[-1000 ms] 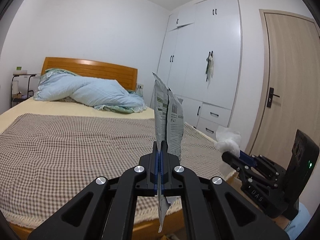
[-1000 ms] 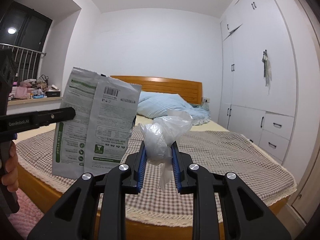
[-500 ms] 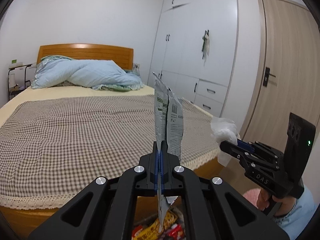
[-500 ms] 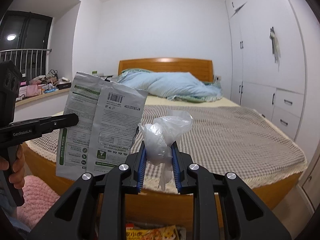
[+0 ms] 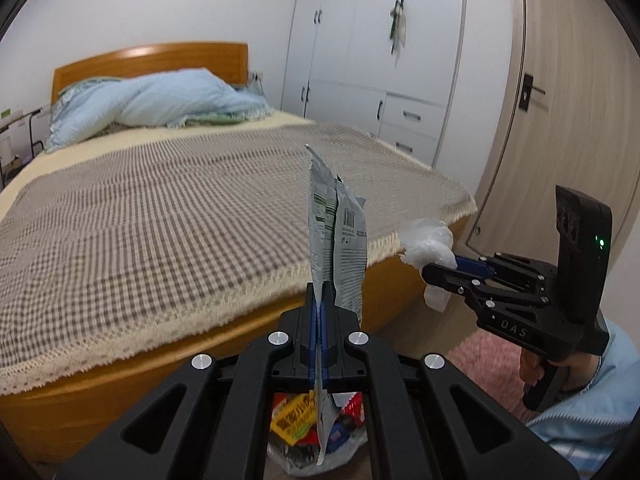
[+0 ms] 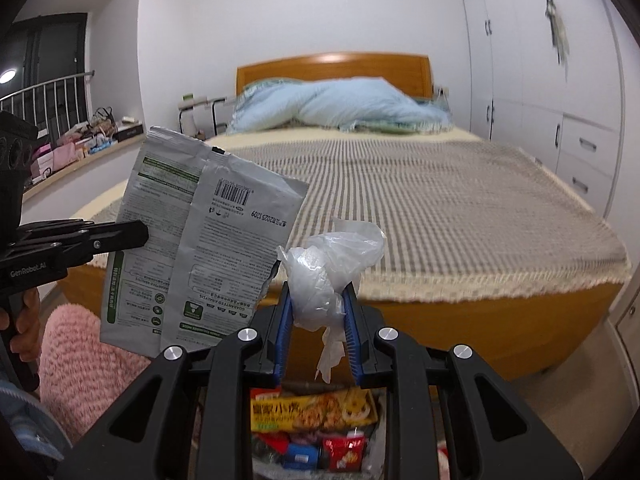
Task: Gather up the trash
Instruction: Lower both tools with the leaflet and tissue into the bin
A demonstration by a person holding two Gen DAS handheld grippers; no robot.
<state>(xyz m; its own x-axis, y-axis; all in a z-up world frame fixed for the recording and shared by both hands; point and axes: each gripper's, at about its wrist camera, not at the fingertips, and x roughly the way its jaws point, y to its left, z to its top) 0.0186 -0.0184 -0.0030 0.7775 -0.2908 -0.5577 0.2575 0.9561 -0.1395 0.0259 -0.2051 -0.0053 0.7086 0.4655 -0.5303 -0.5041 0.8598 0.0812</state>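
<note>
Trash waits in a bag on the floor (image 6: 316,432) below both grippers: the left gripper (image 5: 319,312) pinches a light, crinkly foil wrapper (image 5: 338,240) by its edge; the right gripper (image 6: 318,320) clenches soft, crushable plastic film (image 6: 324,276); the bed (image 6: 440,208) lies beyond.

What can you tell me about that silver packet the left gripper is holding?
The silver packet is a flat, empty-looking foil pouch, creased, its top edge torn open. Its printed back shows a barcode, green bands and small text, upside down in the right wrist view. It stands upright, pinched near its lower edge by the left gripper, whose fingers are shut on it. It hangs in the air in front of the bed, touching nothing else.
</note>
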